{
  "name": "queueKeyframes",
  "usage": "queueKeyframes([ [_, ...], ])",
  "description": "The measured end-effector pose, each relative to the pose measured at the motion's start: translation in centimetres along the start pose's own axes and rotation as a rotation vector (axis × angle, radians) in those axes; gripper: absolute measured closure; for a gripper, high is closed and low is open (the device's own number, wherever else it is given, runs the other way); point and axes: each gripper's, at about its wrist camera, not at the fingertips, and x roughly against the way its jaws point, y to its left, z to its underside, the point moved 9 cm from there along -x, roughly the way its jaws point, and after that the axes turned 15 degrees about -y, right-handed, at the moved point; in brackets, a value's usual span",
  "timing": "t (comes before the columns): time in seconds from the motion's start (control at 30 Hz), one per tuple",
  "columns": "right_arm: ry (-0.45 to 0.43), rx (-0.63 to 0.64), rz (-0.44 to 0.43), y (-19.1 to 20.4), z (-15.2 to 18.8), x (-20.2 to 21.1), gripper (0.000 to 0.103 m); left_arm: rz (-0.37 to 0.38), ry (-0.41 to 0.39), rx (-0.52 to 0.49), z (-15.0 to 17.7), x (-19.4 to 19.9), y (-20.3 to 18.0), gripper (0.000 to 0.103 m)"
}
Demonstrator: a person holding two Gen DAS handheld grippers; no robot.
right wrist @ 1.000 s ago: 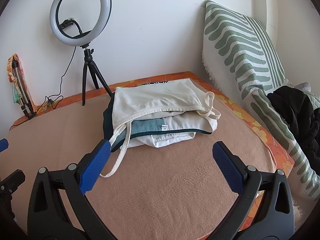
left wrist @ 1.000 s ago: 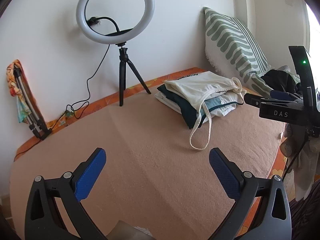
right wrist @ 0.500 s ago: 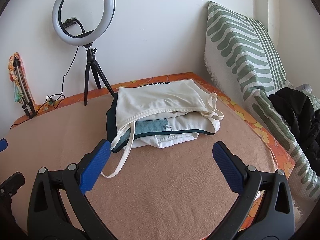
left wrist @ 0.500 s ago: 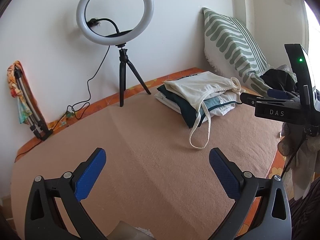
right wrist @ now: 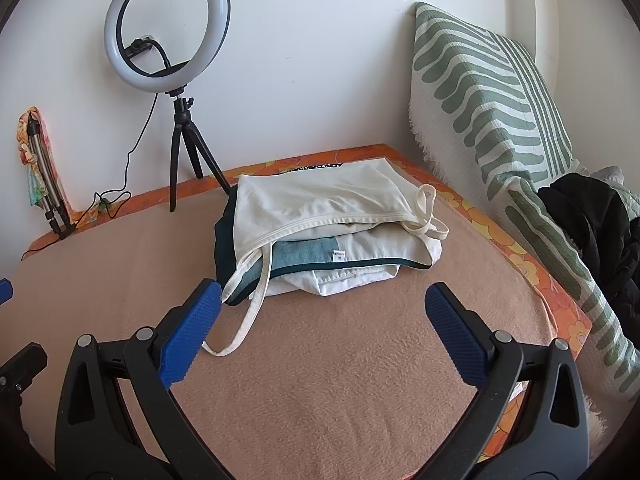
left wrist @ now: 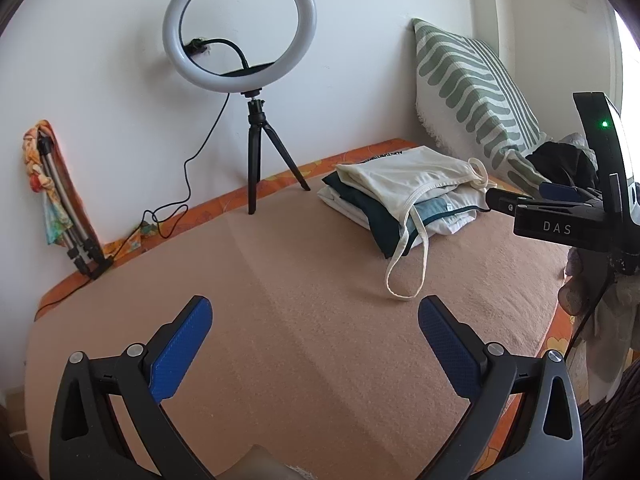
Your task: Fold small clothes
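A stack of folded clothes (right wrist: 320,236) is seen on the tan blanket (right wrist: 360,380) toward the far side of the bed, near the striped pillow (right wrist: 480,92) and just in front of the ring light (right wrist: 166,28) on its tripod. A cream strappy top (right wrist: 320,200) is laid on top of the stack, and one of its straps (right wrist: 256,304) is left trailing off the near edge onto the blanket. Over the last second the pile is brought slightly closer and lower in the right wrist view, so the right gripper (right wrist: 320,320) is judged to have been eased a little toward it; in the left wrist view the right gripper's body is seen shifted a touch leftward, its tips now level with the stack's right edge. The clothes themselves are not disturbed. Both tools are held empty: the right gripper's blue pads are spread wide above the blanket short of the pile, and the left gripper (left wrist: 314,334) is likewise held agape over bare blanket, well apart from the clothes. The folding of this stack is judged largely done, with the loose strap perhaps left to be tucked. A dark garment (right wrist: 592,224) is seen heaped by the pillow and may be taken next.
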Motion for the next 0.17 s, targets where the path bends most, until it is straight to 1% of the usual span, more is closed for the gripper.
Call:
queueKeyframes([
  [0.17, 0.006, -0.007, -0.003, 0.17, -0.01, -0.07, 0.0, 0.002, 0.006, 0.012, 0.1, 0.07, 0.24, 0.001],
])
